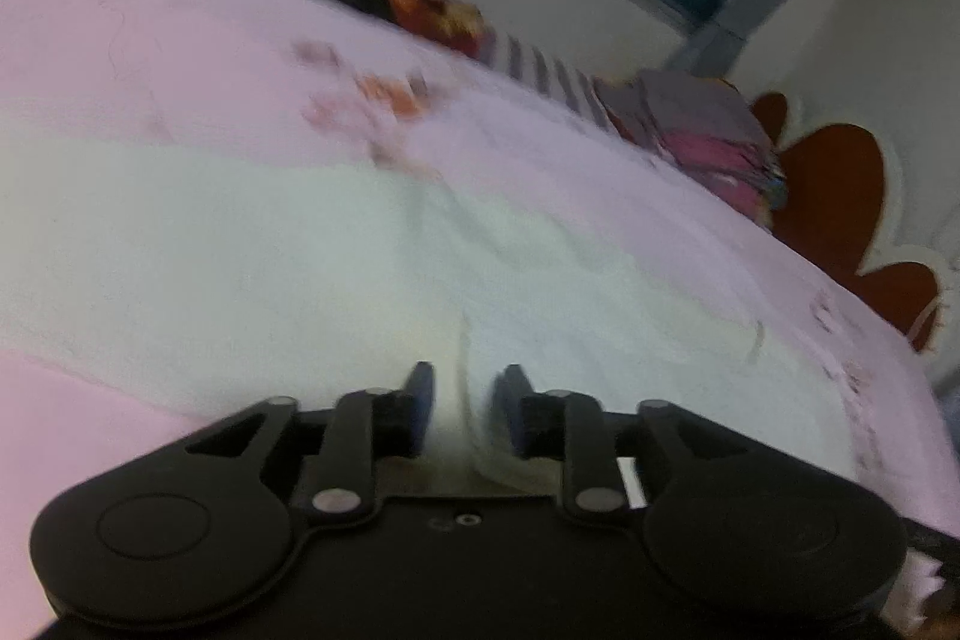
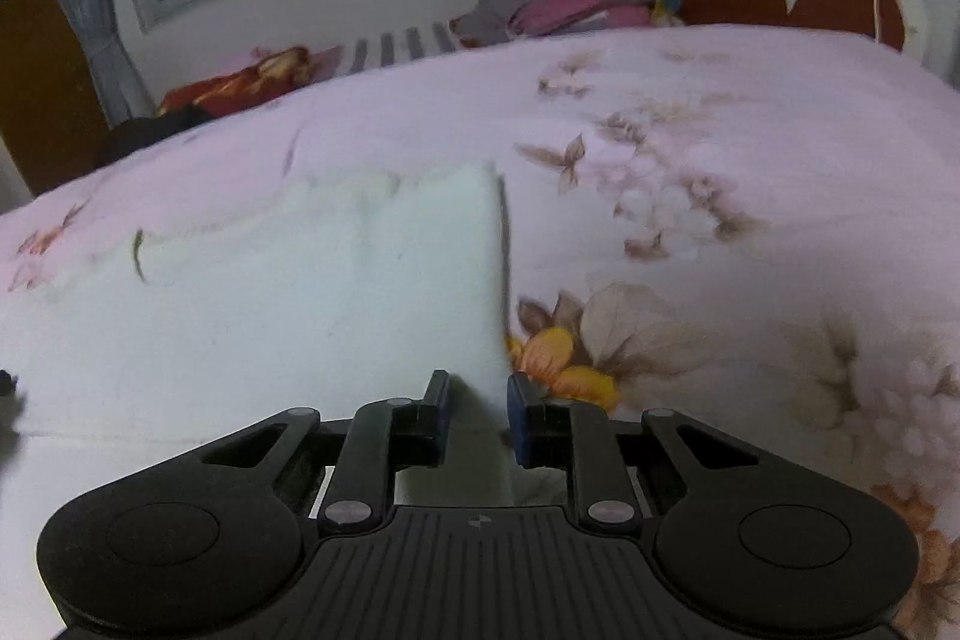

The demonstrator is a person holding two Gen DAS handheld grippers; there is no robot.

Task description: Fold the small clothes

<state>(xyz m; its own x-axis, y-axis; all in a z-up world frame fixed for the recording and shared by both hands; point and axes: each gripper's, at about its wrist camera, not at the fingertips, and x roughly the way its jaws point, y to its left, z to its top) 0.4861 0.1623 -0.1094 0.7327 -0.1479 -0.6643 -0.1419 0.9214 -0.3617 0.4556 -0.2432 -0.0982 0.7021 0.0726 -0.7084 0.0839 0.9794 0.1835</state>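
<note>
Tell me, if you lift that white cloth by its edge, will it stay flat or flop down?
Probably flop. The white cloth lies with soft wrinkles along its far edge on the bed sheet, so it looks limp, not stiff. It seems thin and light. The right gripper straddles only its edge, so the rest would likely hang.

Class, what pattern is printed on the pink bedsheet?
The bedsheet has flowers and butterflies in brown, white and orange, clearest in the right wrist view.
</note>
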